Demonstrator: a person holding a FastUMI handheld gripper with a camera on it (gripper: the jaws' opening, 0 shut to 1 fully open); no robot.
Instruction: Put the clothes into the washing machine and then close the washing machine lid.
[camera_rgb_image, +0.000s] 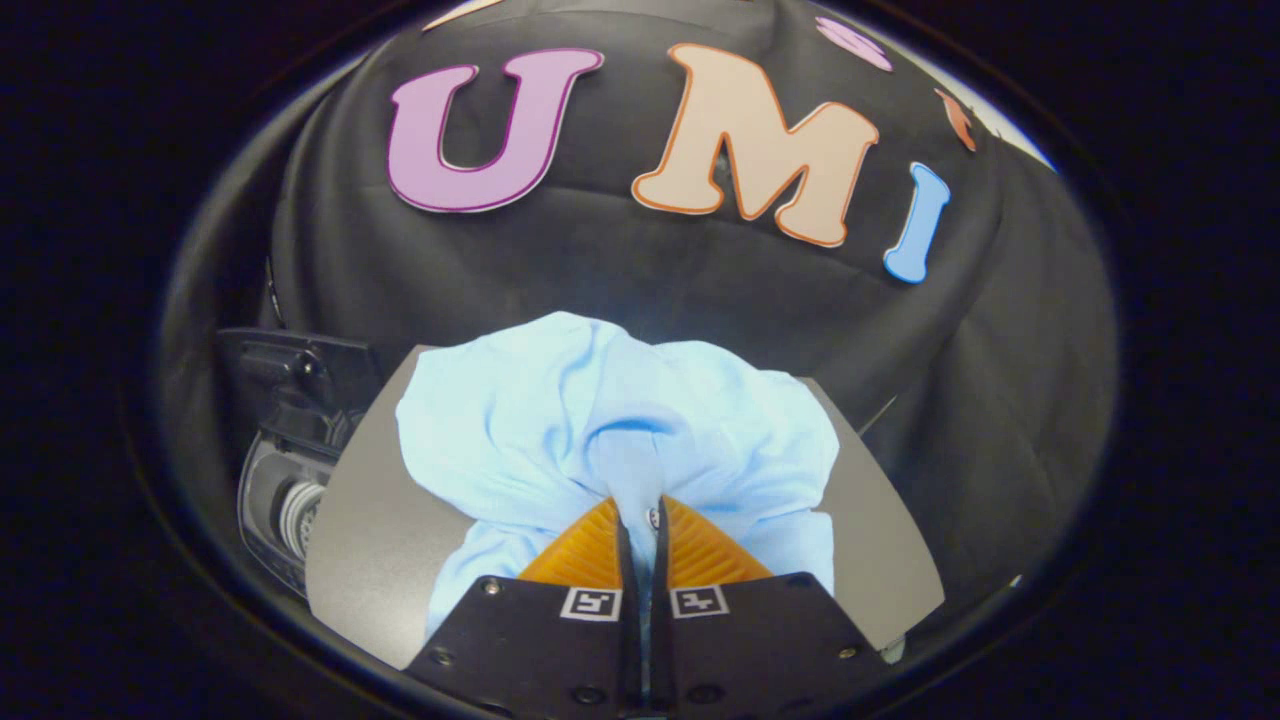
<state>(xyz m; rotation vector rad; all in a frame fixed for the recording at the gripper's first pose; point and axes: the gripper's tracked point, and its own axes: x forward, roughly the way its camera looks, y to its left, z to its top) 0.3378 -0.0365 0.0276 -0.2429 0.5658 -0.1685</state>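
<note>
Step in hand, as judged: carry the pinched garment over to the washing machine (290, 470), which sat left of the grey table (380, 540) with its opening facing up. Doing it well likely meant lifting high enough that trailing cloth cleared the rim, and keeping the pinch firm. The gripper (640, 520) had its fingers nearly together, clamped on a fold of the light blue shirt (600, 420); the rest lay bunched on the table just ahead.

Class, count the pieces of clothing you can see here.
1: a light blue garment lies bunched on the grey surface, a fold pinched between the tongs. More pieces may be hidden underneath.
</note>
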